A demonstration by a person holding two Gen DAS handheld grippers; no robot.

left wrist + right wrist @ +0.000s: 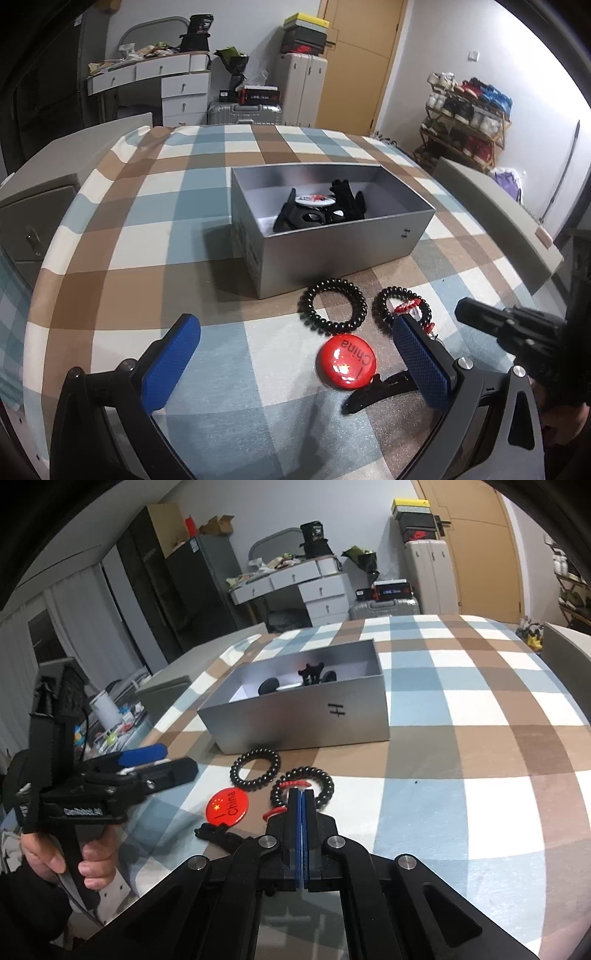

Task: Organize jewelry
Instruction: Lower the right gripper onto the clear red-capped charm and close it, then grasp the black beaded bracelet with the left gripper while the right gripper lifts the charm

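A silver box [332,243] [314,716] stands open on the checked table, with black hair pieces [314,214] and a white badge inside. In front of it lie two black spiral hair ties [332,284] [251,787], [395,291] [328,786], a red round "I China" badge [347,362] [227,805], a black hair clip [376,393] [218,834] and a small red piece [406,305] [291,782]. My left gripper [294,321] [170,762] is open above the badge. My right gripper [302,794] [460,308] is shut over the right hair tie, with nothing visible between its pads.
A blue, brown and white cloth [166,206] covers the table. A hand [92,867] holds the left gripper's handle at the table's left edge. Grey chair backs [491,199] flank the table. Behind stand a white desk [177,81], suitcases [303,88] and a shoe rack [469,114].
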